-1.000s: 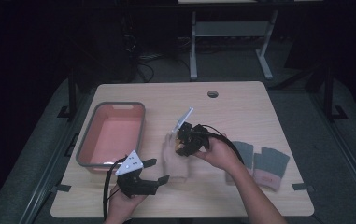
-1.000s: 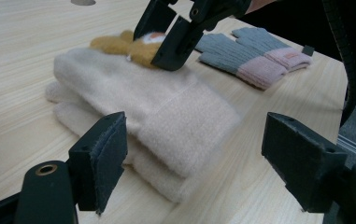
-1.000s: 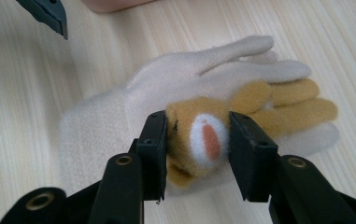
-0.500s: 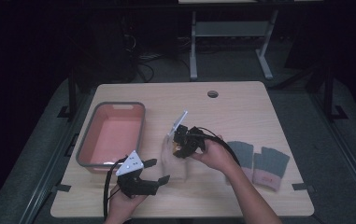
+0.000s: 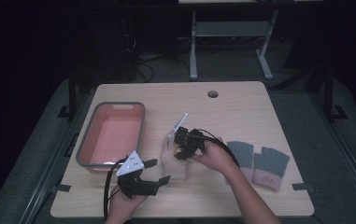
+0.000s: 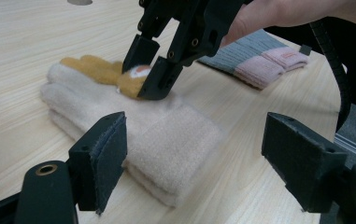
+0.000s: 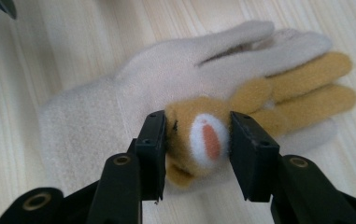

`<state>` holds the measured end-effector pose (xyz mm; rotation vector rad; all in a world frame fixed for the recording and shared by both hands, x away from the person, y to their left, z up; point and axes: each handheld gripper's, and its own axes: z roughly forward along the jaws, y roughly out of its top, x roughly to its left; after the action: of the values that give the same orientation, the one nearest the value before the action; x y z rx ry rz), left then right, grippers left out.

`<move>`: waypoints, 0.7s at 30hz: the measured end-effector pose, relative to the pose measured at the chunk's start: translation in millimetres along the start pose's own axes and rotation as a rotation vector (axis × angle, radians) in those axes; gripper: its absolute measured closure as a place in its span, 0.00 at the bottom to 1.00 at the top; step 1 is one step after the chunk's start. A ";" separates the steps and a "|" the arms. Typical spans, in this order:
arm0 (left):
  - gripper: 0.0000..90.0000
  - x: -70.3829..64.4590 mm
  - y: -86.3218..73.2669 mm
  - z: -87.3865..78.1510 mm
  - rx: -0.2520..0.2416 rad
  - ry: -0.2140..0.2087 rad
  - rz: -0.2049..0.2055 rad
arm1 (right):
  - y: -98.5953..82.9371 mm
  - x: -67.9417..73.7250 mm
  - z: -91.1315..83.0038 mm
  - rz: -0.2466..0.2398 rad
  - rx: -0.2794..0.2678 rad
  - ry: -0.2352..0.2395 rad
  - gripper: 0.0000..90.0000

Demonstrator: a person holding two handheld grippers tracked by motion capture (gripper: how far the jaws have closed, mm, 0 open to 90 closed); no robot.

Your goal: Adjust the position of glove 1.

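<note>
A pair of cream gloves (image 5: 174, 167) lies stacked on the wooden table (image 5: 241, 112), cuff toward the person. The top glove (image 7: 96, 116) bears a tan plush animal face (image 7: 203, 135) with tan ears running along its fingers. My right gripper (image 7: 196, 149) comes down on it from the right, jaws pressed against both sides of the face. The right gripper (image 6: 143, 74) meets the glove (image 6: 166, 135) there too. My left gripper (image 5: 160, 171) rests near the front edge, just left of the cuff, its jaws wide apart with nothing in them. The left gripper (image 6: 201, 158) points at the cuff.
A pink tub with a grey rim (image 5: 84, 149) stands at the left, close to the left hand. A grey pair of gloves with pink cuffs (image 5: 259, 161) lies to the right of the right hand. A cable hole (image 5: 212, 94) sits near the table's far edge.
My right gripper has slid slightly left and settled lower onto the cream gloves. The left gripper has stayed where it was.
</note>
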<state>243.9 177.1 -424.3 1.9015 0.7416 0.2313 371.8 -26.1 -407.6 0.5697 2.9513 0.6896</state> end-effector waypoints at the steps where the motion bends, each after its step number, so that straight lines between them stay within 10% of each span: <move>1: 0.25 0.4 0.0 -0.2 0.003 0.000 0.004 | -0.6 -0.3 1.1 0.002 0.000 0.001 0.64; 21: 0.25 2.7 -1.0 1.8 0.016 -0.012 -0.019 | -10.6 -0.6 7.6 0.052 -0.019 0.009 0.50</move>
<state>246.5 177.6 -426.5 1.9087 0.7554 0.2025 369.8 -32.0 -419.1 0.6454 2.9449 0.7258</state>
